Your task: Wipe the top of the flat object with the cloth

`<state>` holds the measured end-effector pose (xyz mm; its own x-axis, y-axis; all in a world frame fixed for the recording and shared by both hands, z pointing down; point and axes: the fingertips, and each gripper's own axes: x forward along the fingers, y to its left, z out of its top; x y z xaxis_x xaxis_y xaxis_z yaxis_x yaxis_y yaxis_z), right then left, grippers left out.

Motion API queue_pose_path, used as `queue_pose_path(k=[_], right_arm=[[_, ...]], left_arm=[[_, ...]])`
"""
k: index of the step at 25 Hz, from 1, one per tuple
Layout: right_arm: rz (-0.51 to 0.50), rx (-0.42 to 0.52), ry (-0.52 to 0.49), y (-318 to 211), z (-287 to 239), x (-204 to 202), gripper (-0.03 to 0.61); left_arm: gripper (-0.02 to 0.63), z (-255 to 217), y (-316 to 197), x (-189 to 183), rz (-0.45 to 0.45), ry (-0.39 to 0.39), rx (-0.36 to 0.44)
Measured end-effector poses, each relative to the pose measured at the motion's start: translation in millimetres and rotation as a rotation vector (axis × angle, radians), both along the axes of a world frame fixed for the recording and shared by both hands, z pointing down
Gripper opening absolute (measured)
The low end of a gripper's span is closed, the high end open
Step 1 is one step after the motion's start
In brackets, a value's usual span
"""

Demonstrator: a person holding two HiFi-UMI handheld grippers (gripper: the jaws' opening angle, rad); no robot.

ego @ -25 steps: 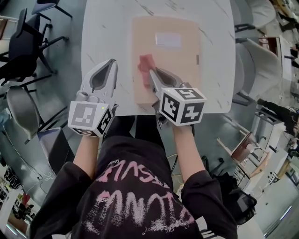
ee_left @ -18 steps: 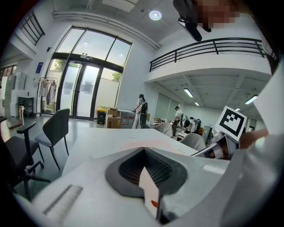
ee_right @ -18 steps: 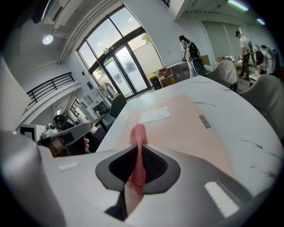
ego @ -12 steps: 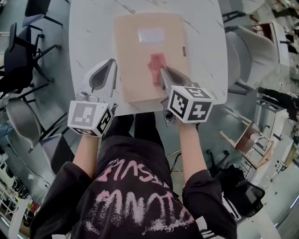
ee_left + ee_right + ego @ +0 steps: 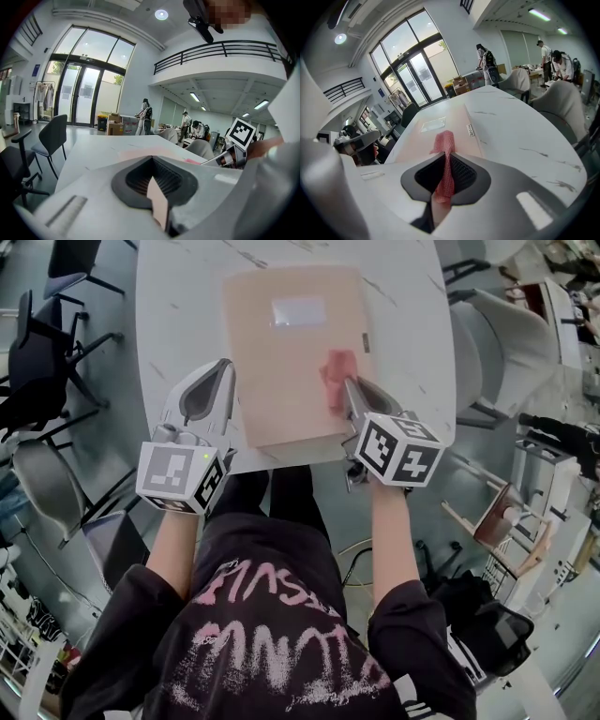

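Wiping a tan folder [image 5: 281, 381] on a white marble table [image 5: 183, 306], a person draws a pink cloth [image 5: 337, 369] over the cover with the right tongs [image 5: 348, 386], as seen from the head camera. The cloth lies on the folder's right-hand part, close to its right edge, below and to the right of the pale label [image 5: 298, 310].

The stroke would likely go best with the cloth pressed low and flat, so that more than its tip drags over the cover. Overlapping passes should reach the far edge and the left side. Pressure should be light enough that the loose folder does not slide on the smooth table. The left tongs [image 5: 222, 368] look well placed to steady it if it does.

In the right gripper view, the right tongs [image 5: 446, 159] are clamped on the cloth [image 5: 444, 140]. It is bunched between the jaws and trails forward onto the folder [image 5: 417, 140].

The left tongs stand just beside the folder's left edge, toward its near half. Whether they touch the folder or the table cannot be told. The left gripper view shows the left tongs [image 5: 151, 161] pressed together with nothing between the jaws.
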<state>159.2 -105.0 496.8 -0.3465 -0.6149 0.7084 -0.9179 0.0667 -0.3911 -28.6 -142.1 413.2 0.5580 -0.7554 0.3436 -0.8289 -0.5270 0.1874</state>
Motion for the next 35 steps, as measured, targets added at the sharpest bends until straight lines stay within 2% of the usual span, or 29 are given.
queue_pose_path(k=[6, 12, 24, 35], right_arm=[[-0.018, 0.031, 0.001, -6, -9, -11, 0.052], [-0.057, 0.176, 0.023, -21, -36, -24, 0.052], [0.007, 0.357, 0.041, -41, -57, -28, 0.051], [-0.001, 0.379, 0.032, -41, -61, -33, 0.049]], left_arm=[[0.000, -2, 0, -8, -0.014, -0.001, 0.005], [0.000, -7, -1, -15, -0.027, 0.000, 0.014], [0.000, -9, -2, -30, -0.046, -0.018, 0.021], [0.000, -16, -3, -30, -0.051, -0.019, 0.037]])
